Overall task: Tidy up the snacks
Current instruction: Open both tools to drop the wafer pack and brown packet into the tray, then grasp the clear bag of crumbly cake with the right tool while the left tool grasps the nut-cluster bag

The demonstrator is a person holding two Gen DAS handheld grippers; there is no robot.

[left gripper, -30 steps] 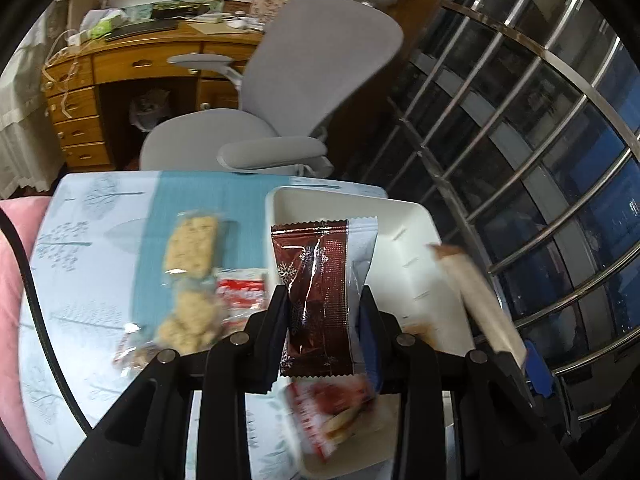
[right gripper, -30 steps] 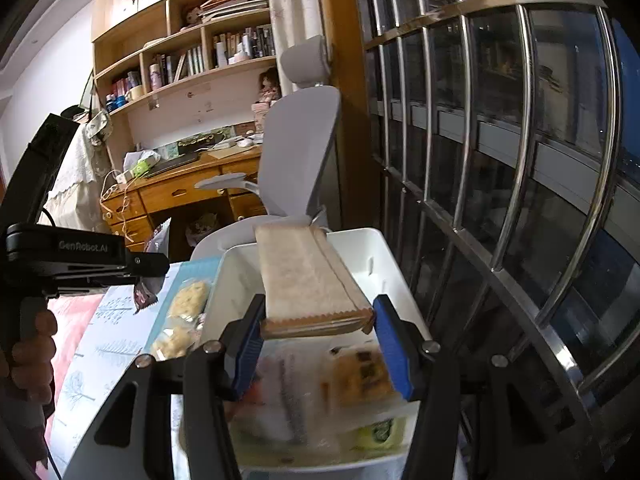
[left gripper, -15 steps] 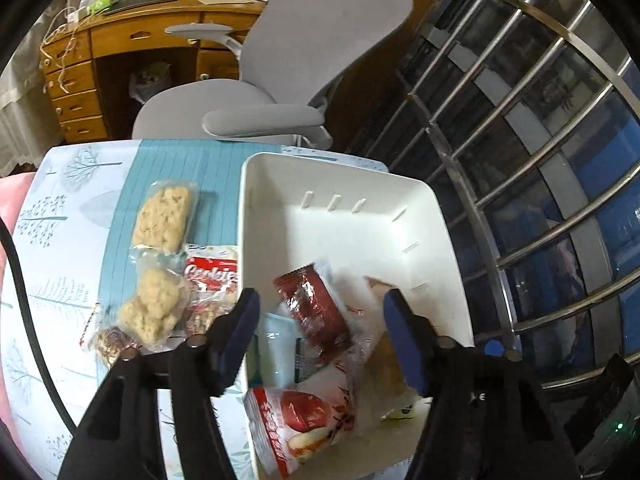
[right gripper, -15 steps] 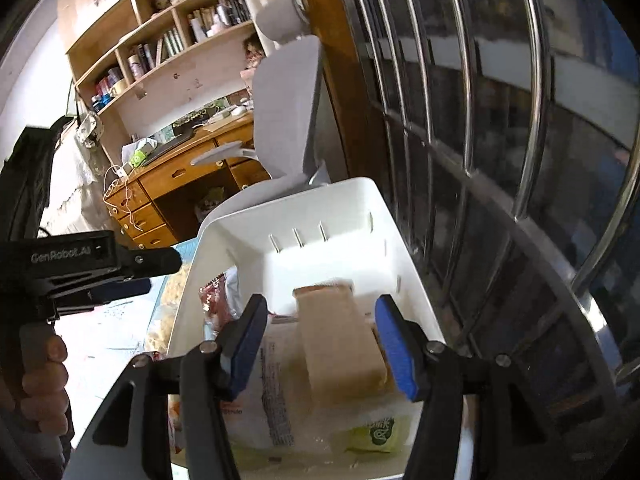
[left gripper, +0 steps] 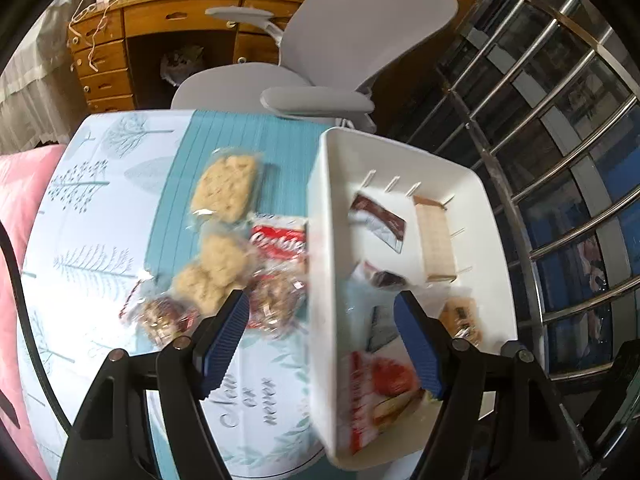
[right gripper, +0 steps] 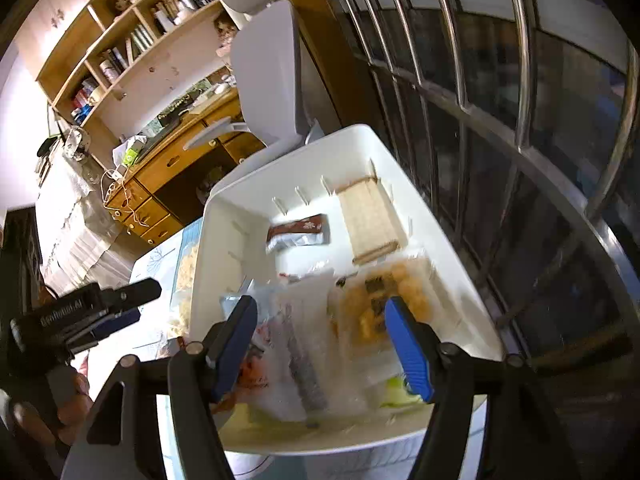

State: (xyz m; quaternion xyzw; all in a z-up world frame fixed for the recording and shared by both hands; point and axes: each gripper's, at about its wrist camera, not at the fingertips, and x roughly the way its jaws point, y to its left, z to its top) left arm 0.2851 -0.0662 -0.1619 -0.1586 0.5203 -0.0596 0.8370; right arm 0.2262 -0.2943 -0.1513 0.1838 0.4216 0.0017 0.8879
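Note:
A white bin stands at the table's right edge. Inside lie a brown sachet, a tan wafer bar and several more packets at the near end. My left gripper is open and empty, straddling the bin's left wall from above. My right gripper is open and empty above the bin's near end. On the table left of the bin lie oat bar packets, a red packet and small wrapped sweets.
A grey office chair stands behind the table. A metal window grille runs along the right side. A wooden desk is at the back. A pink cushion lies left of the table.
Both grippers opened: the brown sachet and the wafer bar dropped into the bin and now lie at its far end. Both grippers have drawn back.

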